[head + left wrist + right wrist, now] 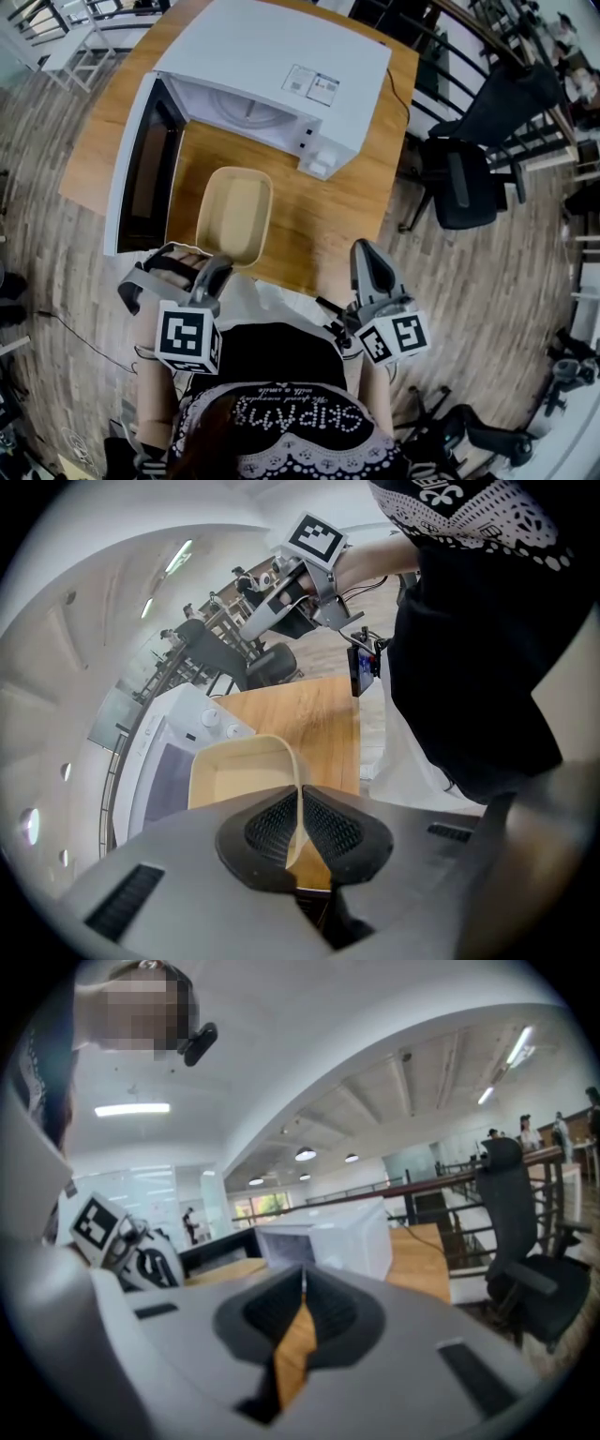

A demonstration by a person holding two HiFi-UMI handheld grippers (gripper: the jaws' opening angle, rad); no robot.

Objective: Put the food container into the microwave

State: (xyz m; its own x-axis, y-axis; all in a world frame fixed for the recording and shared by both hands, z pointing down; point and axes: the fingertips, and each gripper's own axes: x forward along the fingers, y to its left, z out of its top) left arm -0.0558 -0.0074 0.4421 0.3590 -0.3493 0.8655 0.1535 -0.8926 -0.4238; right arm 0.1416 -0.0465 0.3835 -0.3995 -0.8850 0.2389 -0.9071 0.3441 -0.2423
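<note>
The beige food container is an empty rectangular tub over the wooden table, in front of the white microwave. The microwave door stands swung open to the left, showing the cavity. My left gripper is shut on the container's near rim; in the left gripper view the thin rim of the container sits pinched between the pads. My right gripper hovers at the table's near edge, shut on nothing. The right gripper view looks at the microwave.
Black office chairs stand right of the table on the wood floor. A power cord runs off the table's right side. The person's black patterned top fills the bottom of the head view. Railings and more furniture lie far left.
</note>
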